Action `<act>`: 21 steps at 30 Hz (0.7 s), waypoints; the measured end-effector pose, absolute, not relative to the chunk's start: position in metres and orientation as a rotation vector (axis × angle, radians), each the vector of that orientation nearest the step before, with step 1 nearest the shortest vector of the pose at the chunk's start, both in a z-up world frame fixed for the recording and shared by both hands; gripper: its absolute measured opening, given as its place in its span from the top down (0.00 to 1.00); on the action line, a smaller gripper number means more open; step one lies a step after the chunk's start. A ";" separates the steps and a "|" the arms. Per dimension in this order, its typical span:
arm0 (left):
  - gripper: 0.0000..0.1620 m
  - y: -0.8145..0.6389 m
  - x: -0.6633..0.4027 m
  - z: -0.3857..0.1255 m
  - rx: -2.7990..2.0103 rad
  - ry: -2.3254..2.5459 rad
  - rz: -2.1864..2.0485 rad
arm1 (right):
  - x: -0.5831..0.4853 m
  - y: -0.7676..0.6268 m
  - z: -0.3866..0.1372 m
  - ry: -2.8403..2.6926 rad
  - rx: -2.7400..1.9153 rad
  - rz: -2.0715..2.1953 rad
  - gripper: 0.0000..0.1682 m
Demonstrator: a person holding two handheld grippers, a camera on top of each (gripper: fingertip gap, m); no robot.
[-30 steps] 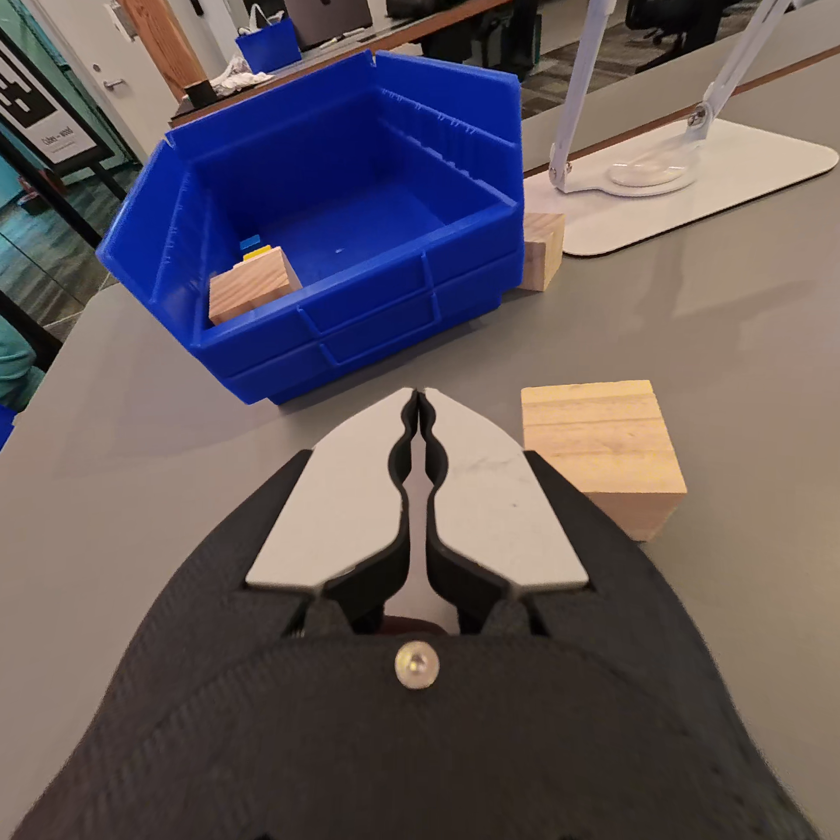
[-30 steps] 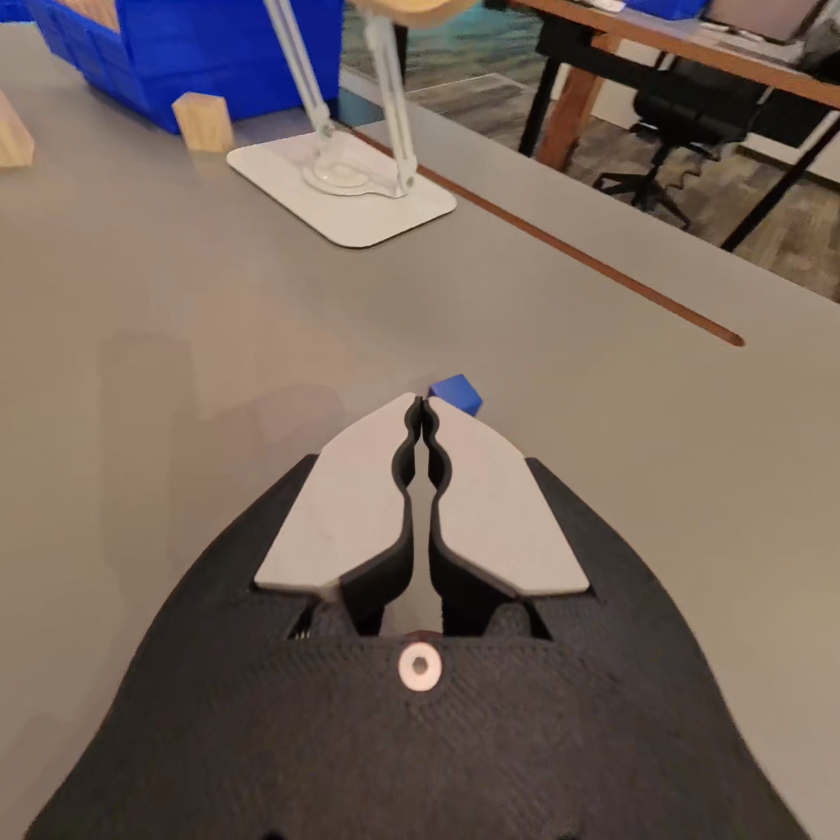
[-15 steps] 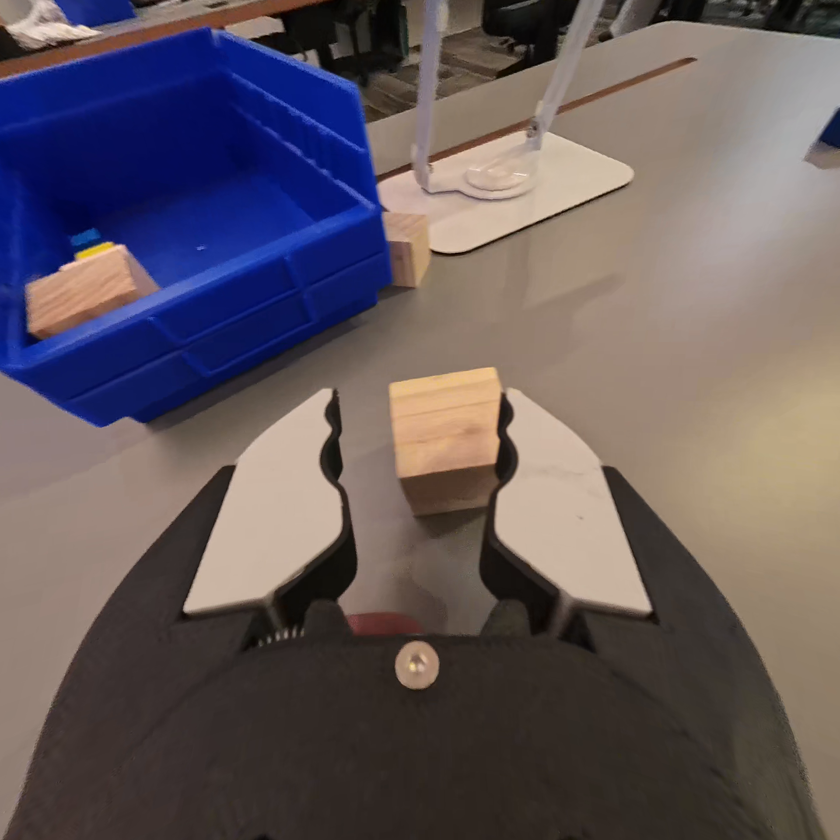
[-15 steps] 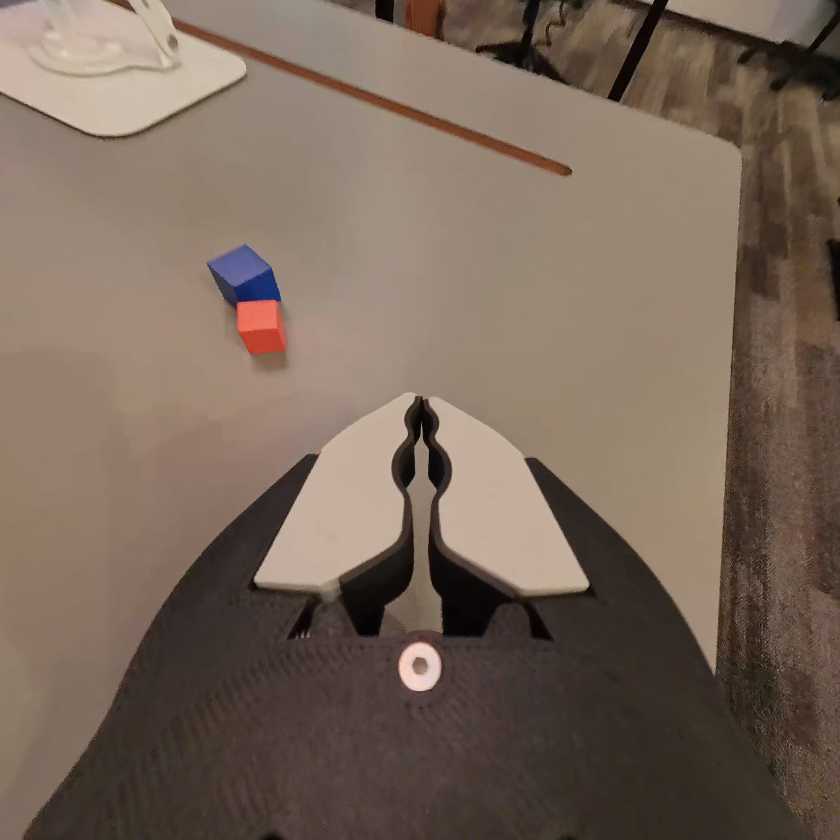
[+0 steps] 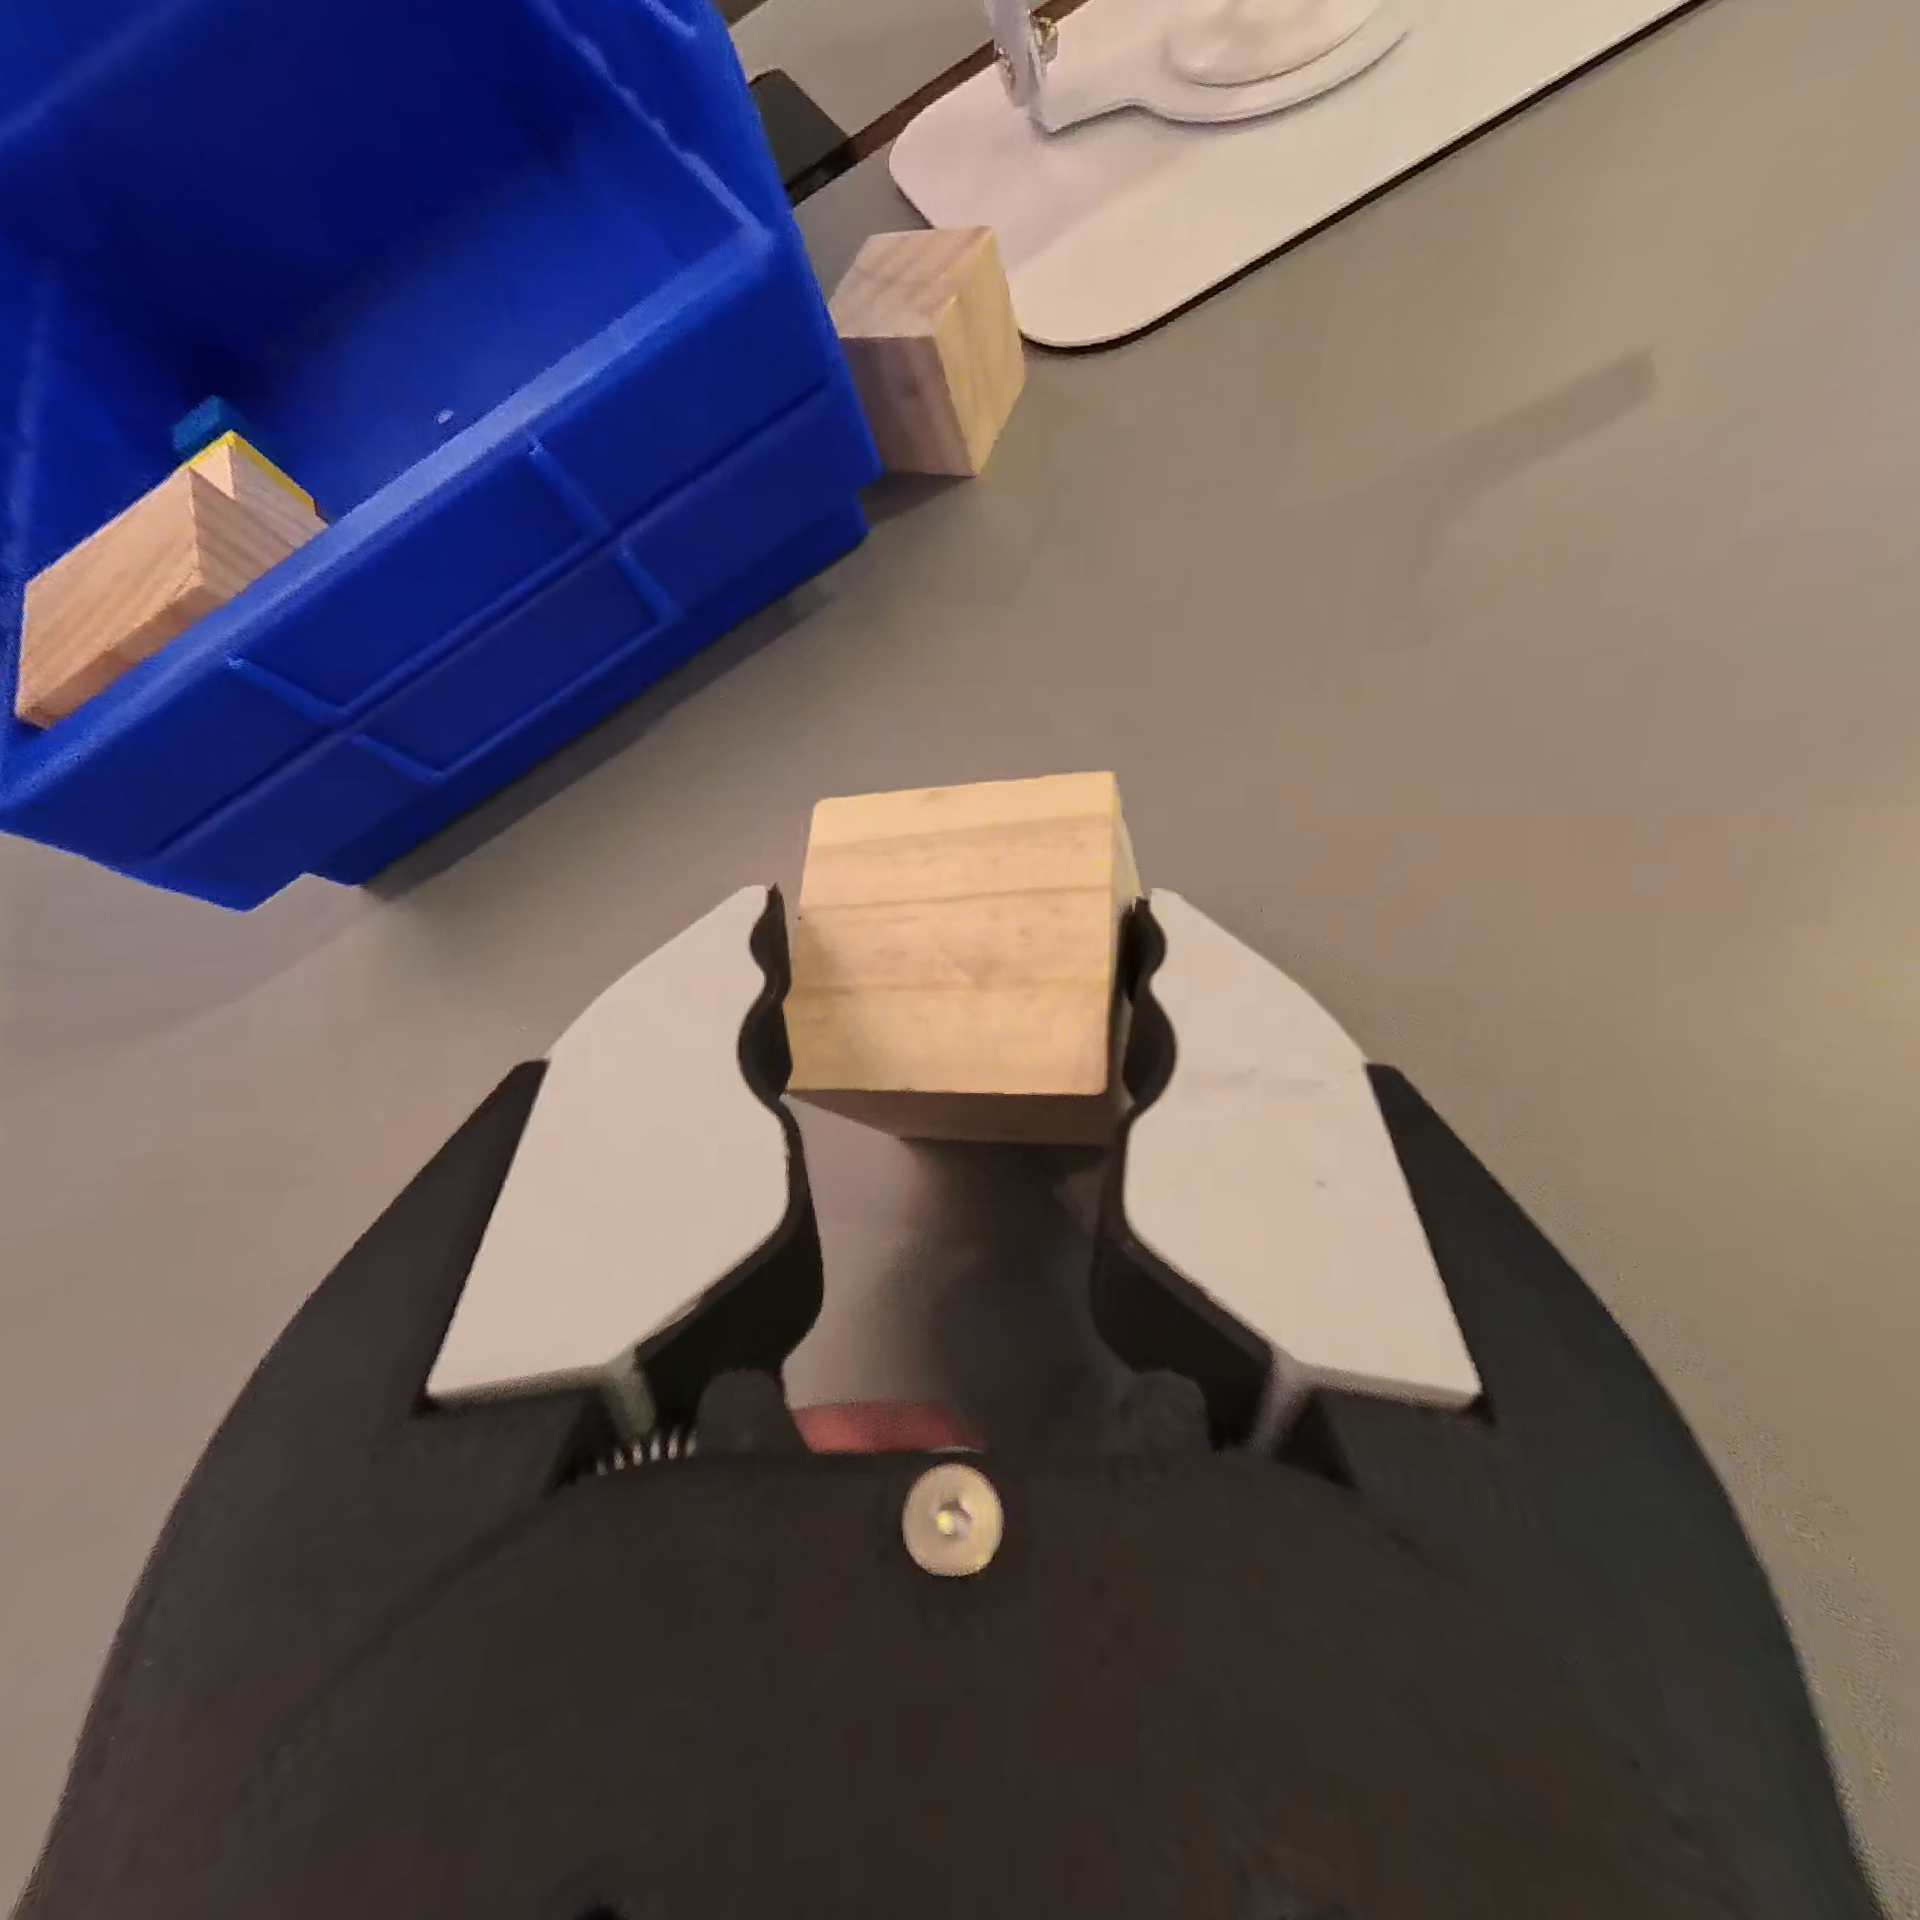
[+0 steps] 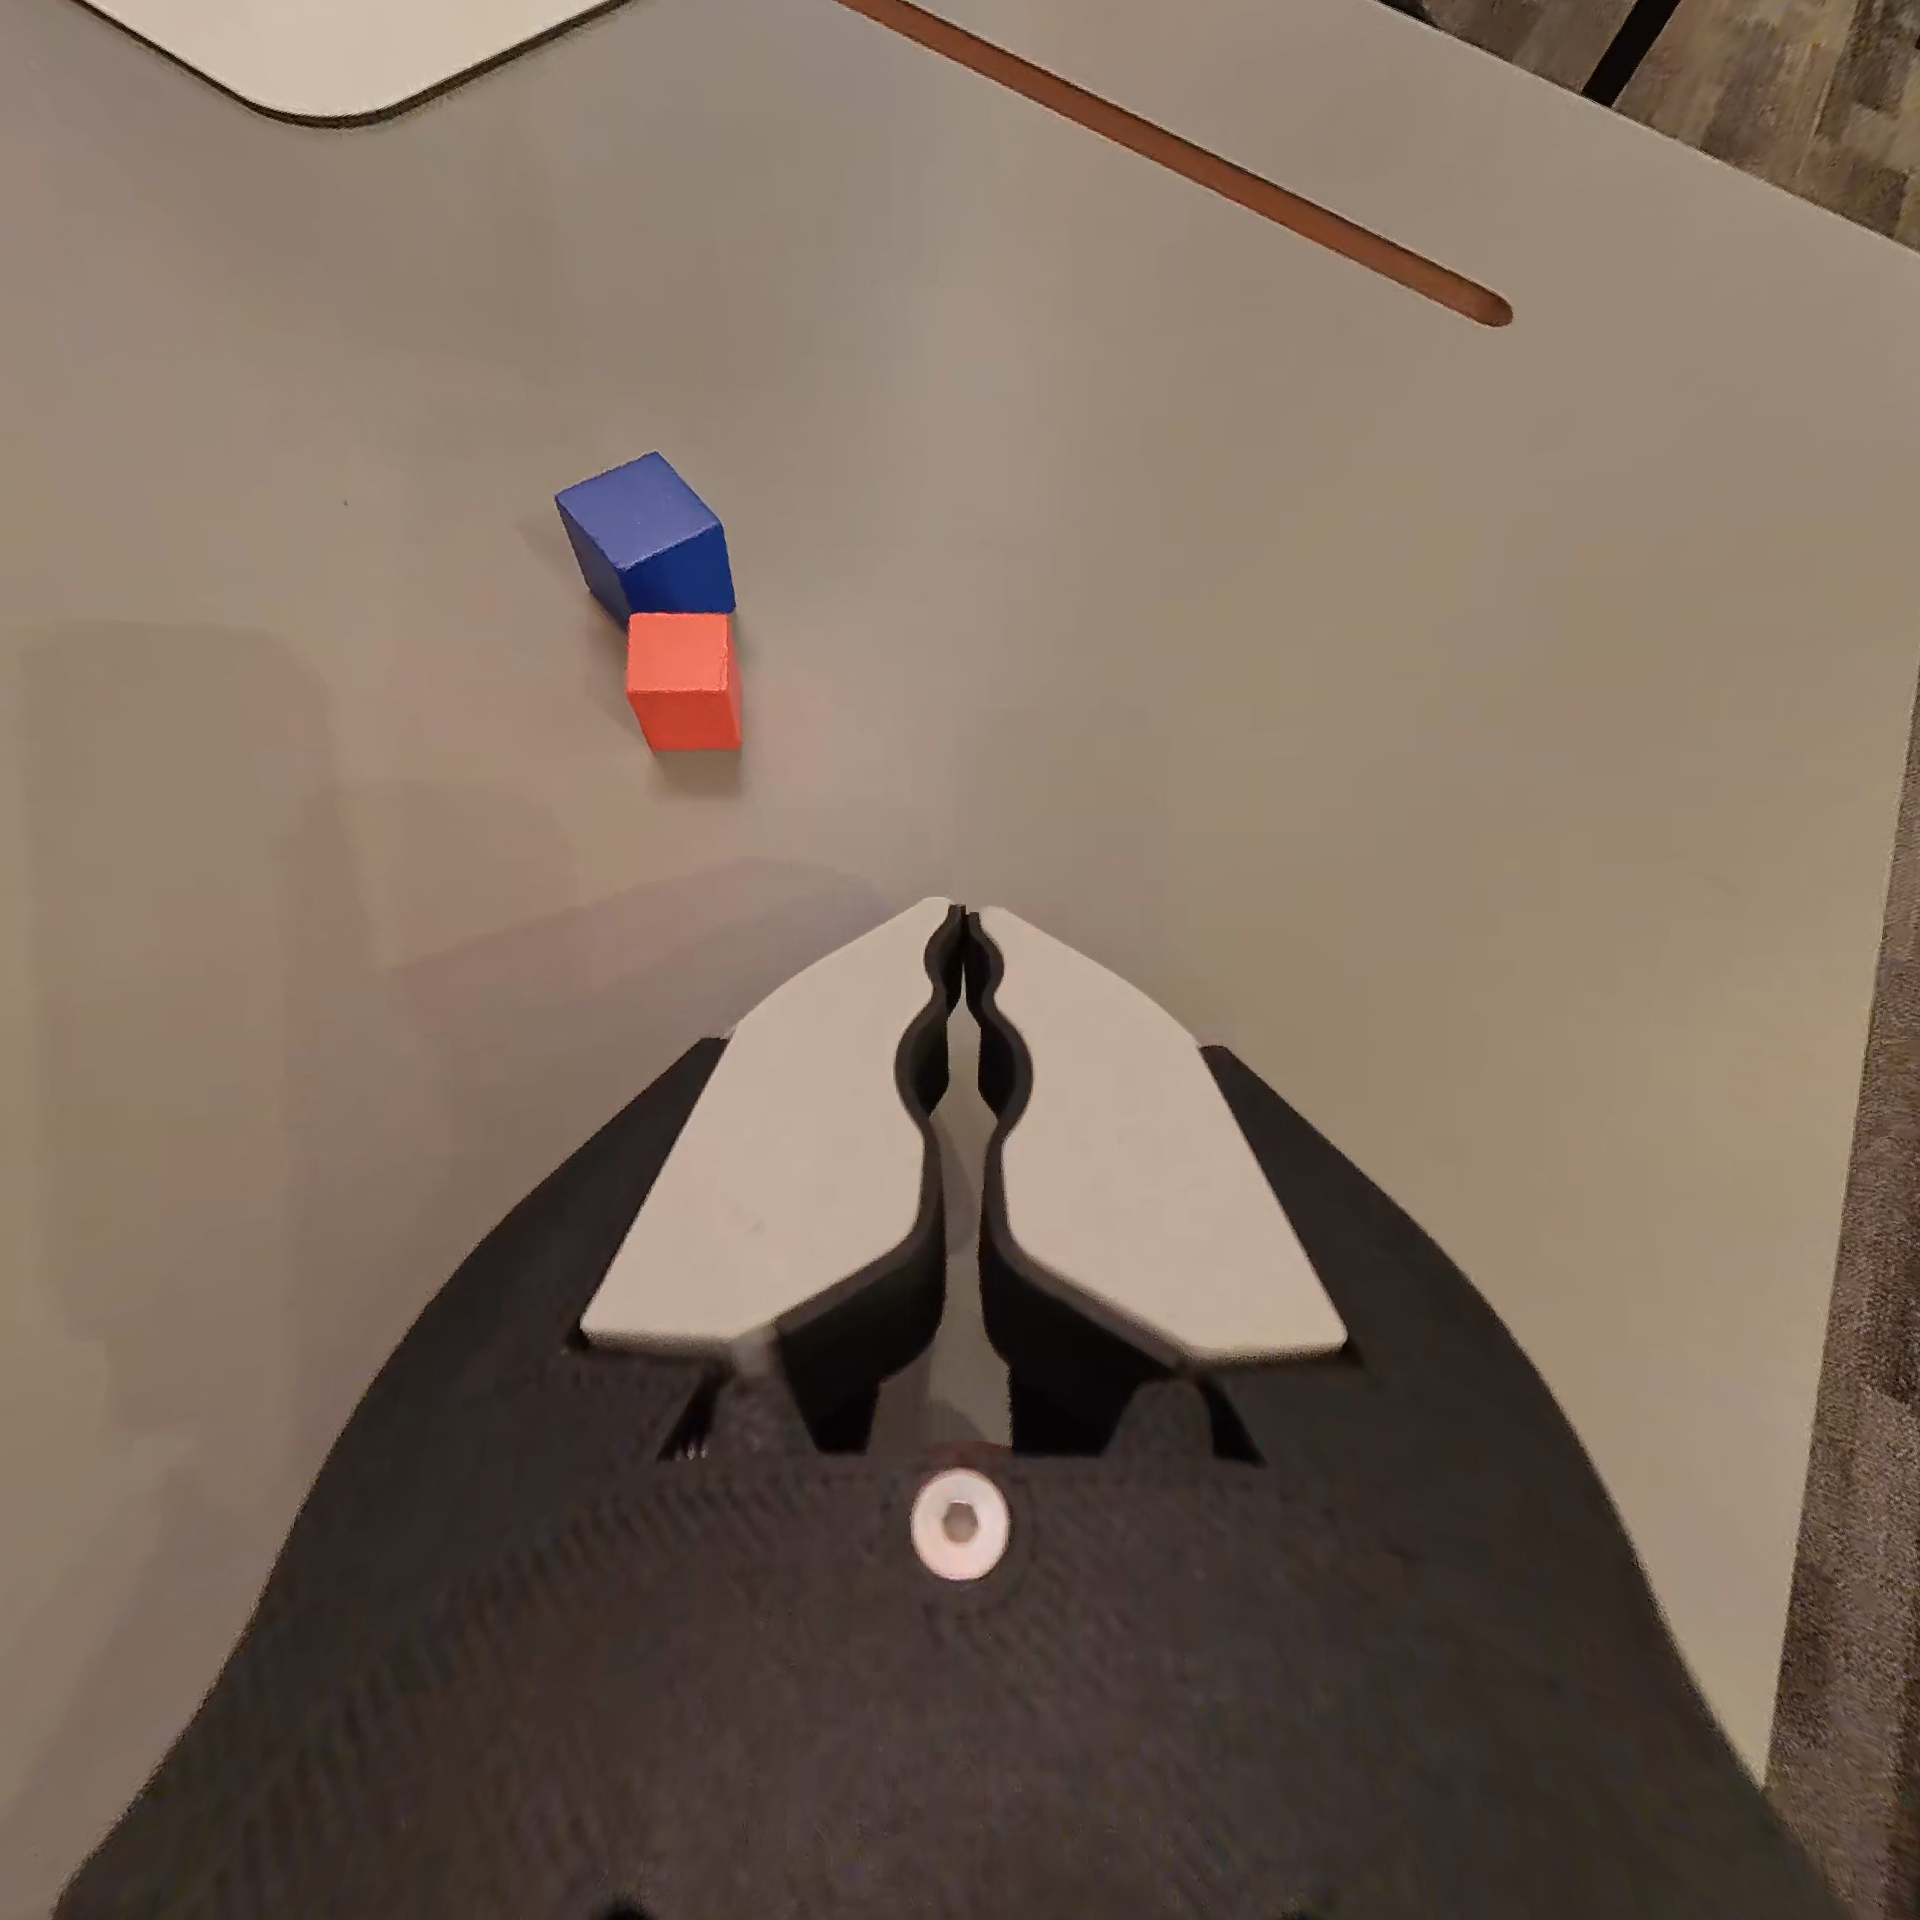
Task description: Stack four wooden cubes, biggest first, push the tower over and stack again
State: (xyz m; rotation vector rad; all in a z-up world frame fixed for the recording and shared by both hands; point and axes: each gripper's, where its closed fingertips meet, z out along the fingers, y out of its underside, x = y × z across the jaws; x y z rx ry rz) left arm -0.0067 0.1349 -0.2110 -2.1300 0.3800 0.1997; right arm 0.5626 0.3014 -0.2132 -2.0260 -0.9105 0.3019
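In the left wrist view my left gripper (image 5: 956, 904) is shut on a large plain wooden cube (image 5: 951, 966); both pads press on its sides. A smaller wooden cube (image 5: 930, 353) stands on the grey table against the corner of the blue bin (image 5: 520, 582). Another wooden block (image 5: 135, 592) lies inside the bin. In the right wrist view my right gripper (image 6: 961, 914) is shut with nothing between its pads, above the table. A small blue cube (image 6: 649, 545) and a small red cube (image 6: 684, 681) sit touching each other ahead and to its left.
A white lamp base (image 5: 1247, 156) lies behind the smaller cube; its corner also shows in the right wrist view (image 6: 343, 52). Small yellow (image 5: 249, 457) and blue (image 5: 208, 421) pieces lie in the bin. A brown slot (image 6: 1195, 156) crosses the table. The table edge (image 6: 1849, 935) runs close on the right. The grippers' ends are close to 60 cm from one another. From the left gripper's tips to the wooden block (image 5: 135, 592) is close to 15 cm.
My left gripper opened, moved right around the large wooden cube, then closed its pads on it. My right gripper stayed shut and swung right and down, bringing the blue and red cubes into view.
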 end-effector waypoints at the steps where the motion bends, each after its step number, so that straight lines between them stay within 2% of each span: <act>1: 0.62 0.136 -0.007 -0.211 -2.131 0.387 0.188 | 0.562 0.301 -0.213 -0.916 -2.024 0.298 1.00; 8: 0.62 0.154 0.063 -0.199 -2.035 0.591 -0.019 | 0.555 0.299 -0.212 -0.936 -2.007 0.320 1.00; 17: 0.62 0.224 0.320 -0.187 -1.765 1.155 -0.239 | 0.549 0.297 -0.212 -0.966 -1.988 0.328 1.00; 21: 0.62 0.249 0.395 -0.190 -1.734 1.193 -0.356 | 0.550 0.297 -0.213 -0.959 -1.987 0.357 1.00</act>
